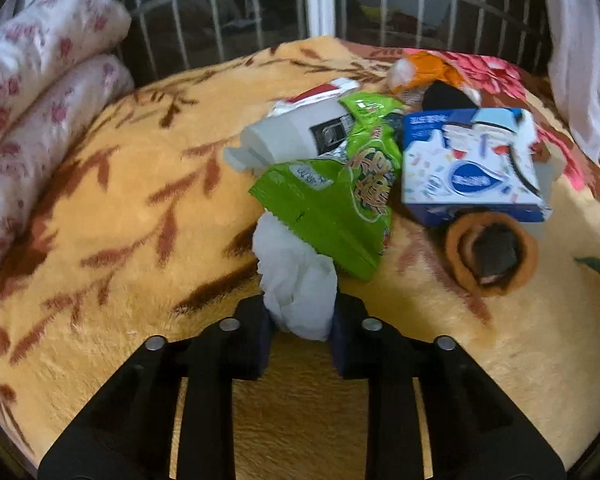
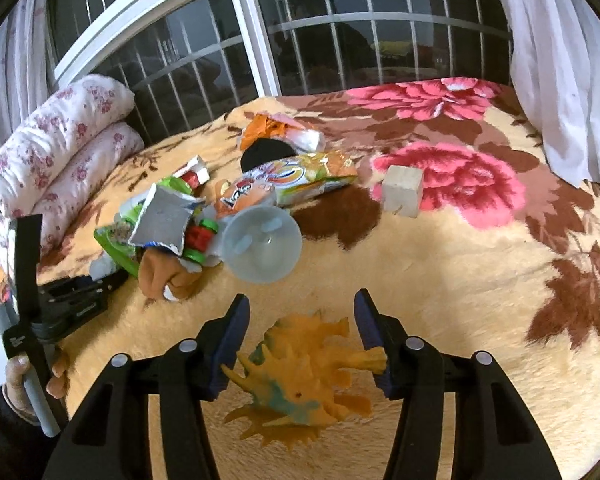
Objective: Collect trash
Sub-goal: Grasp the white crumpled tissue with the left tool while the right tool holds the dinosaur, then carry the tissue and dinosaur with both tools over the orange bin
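A pile of trash lies on the flowered blanket [image 1: 112, 208]. In the left wrist view my left gripper [image 1: 300, 322] is shut on a crumpled white tissue [image 1: 296, 280], which touches a green snack bag [image 1: 332, 204]. Behind are a white plastic bottle [image 1: 288, 136] and a blue-and-white box [image 1: 472, 164]. In the right wrist view my right gripper [image 2: 300, 320] is open above an orange toy dinosaur [image 2: 300, 376], its fingers on either side. The left gripper [image 2: 100, 280] shows at the left by the pile, near a silver foil wrapper [image 2: 162, 220] and a clear plastic cup [image 2: 262, 244].
An orange snack bag [image 2: 296, 180], a wooden block [image 2: 402, 190] and a rolled brown sock [image 1: 492, 252] lie on the bed. A folded floral quilt [image 1: 32, 112] lies at the left. A barred window [image 2: 340, 28] and white curtain [image 2: 560, 80] stand behind.
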